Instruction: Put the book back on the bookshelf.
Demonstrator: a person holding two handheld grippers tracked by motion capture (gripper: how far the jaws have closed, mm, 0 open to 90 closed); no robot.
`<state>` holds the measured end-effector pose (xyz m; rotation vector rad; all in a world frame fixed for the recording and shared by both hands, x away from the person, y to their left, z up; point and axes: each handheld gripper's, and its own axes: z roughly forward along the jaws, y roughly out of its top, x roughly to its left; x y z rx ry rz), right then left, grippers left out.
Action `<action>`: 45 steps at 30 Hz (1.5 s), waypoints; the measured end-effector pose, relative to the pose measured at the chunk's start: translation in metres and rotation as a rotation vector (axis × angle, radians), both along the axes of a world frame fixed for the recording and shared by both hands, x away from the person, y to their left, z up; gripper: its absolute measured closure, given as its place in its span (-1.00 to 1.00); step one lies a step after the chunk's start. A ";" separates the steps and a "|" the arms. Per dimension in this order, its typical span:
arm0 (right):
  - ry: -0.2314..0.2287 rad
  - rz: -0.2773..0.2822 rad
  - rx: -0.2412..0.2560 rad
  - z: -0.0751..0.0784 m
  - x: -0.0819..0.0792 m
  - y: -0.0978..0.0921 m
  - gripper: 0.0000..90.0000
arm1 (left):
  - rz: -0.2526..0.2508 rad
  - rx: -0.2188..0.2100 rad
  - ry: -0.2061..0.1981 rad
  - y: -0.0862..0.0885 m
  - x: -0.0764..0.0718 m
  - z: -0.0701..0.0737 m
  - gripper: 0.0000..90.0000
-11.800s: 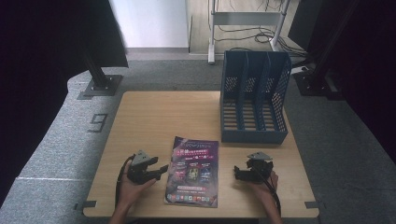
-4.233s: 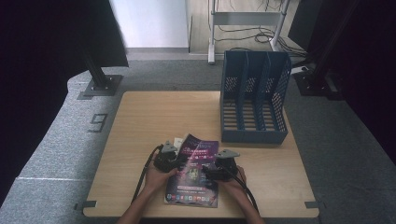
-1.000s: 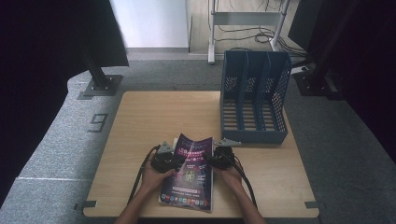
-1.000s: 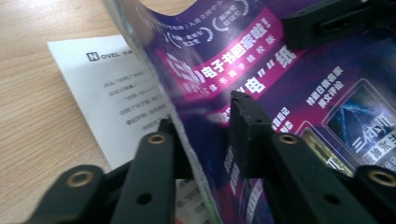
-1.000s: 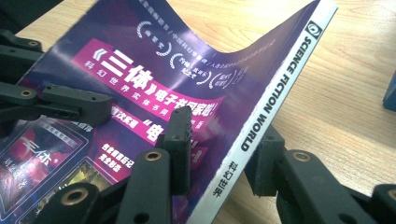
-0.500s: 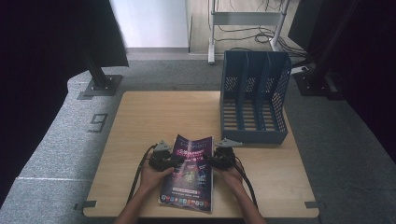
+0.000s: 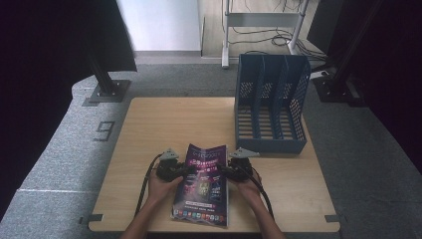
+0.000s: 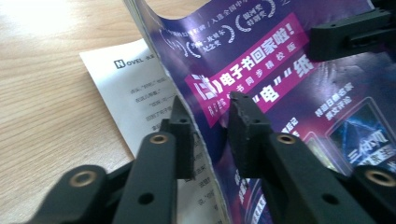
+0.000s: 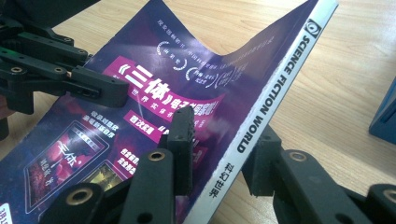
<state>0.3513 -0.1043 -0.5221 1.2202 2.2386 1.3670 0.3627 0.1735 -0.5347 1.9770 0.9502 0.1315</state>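
Magazine gripped at both edges, far end lifting, not yet filed.
Table (image 7: 164, 119) bears the empty blue file rack (image 7: 269, 102); magazine (image 7: 202, 181) near the front edge, left gripper (image 7: 185, 171) clamping its page edge, right gripper (image 7: 225, 172) clamping its spine.

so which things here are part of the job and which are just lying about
In the job:
magazine, far end lifted off the table
left claw, on its open page edge
right claw, on its spine edge

Lying about:
file rack, blue, standing empty
table
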 end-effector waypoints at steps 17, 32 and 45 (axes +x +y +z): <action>-0.033 0.024 0.008 0.015 -0.006 -0.004 0.54 | -0.031 -0.065 -0.040 0.001 -0.006 0.013 0.86; -0.091 0.023 0.010 0.030 -0.013 -0.011 0.56 | -0.043 -0.109 -0.096 0.001 -0.013 0.034 0.88; -0.124 0.022 0.013 0.036 -0.017 -0.010 0.58 | -0.043 -0.115 -0.112 0.001 -0.014 0.041 0.88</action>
